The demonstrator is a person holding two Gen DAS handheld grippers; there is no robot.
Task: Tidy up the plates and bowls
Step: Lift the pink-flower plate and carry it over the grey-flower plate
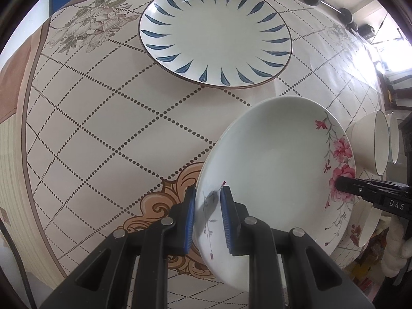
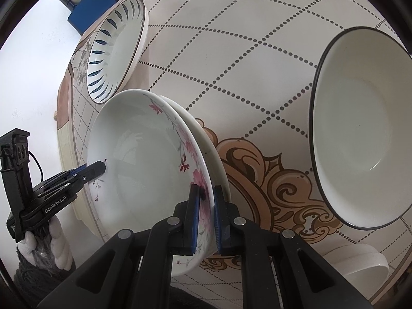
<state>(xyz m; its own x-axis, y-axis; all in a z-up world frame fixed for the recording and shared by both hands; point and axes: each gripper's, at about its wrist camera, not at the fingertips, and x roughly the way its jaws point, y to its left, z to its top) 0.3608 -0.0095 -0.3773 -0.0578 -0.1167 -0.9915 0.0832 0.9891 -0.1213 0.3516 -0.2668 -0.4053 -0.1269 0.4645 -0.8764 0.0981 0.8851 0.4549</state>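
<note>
A white plate with pink flowers (image 1: 278,170) is held between both grippers above the table. My left gripper (image 1: 208,216) is shut on its near rim. My right gripper (image 2: 206,213) is shut on the opposite, flowered rim (image 2: 144,164); it shows at the right of the left wrist view (image 1: 342,184). A second white plate (image 2: 206,144) lies close behind the held one. A blue-leaf plate (image 1: 216,31) rests on the table farther back, also seen in the right wrist view (image 2: 116,51).
A dark-rimmed white bowl (image 2: 360,128) stands at the right, with other bowls (image 1: 370,144) beside it. A white dish (image 2: 360,260) sits at the near right edge. The patterned tablecloth (image 1: 103,128) covers the table. A blue box (image 2: 90,10) is beyond the table.
</note>
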